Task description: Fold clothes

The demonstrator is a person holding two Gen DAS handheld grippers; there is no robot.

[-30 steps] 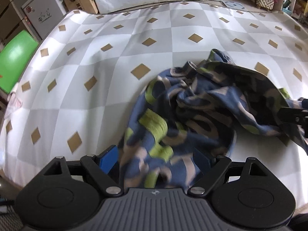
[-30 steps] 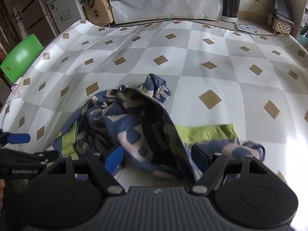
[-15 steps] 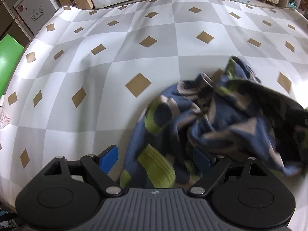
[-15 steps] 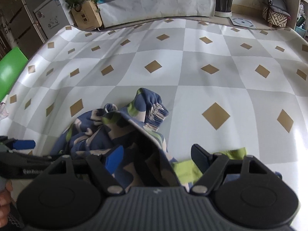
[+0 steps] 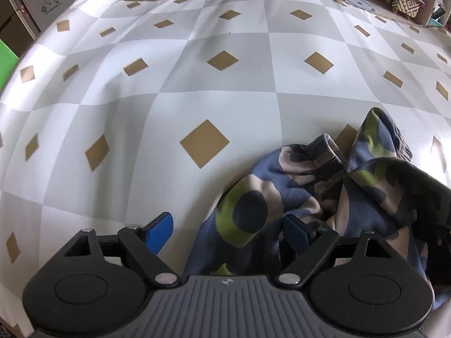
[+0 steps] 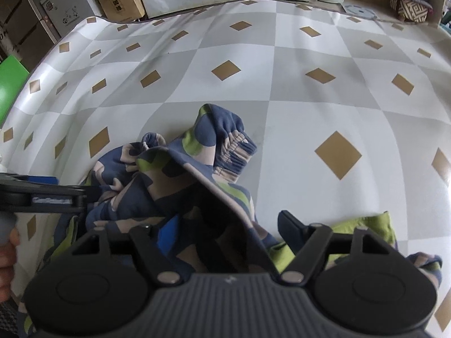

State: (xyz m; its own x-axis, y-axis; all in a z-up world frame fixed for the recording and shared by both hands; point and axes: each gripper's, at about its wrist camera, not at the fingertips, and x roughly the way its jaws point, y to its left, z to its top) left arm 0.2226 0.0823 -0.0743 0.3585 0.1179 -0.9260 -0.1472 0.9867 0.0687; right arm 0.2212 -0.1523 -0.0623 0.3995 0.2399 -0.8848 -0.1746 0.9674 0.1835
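This looks like a lived-in home. A checked grey-and-white cloth (image 6: 310, 107) with tan diamonds covers the work surface; beyond its far edge stand a potted plant in a cardboard box (image 6: 121, 2), a small white fridge (image 6: 67, 11) and a woven basket (image 6: 408, 5).

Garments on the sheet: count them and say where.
1. The garment lies bunched on the sheet, reaching between the open jaws of the left gripper and right gripper. Any under it would be hidden.
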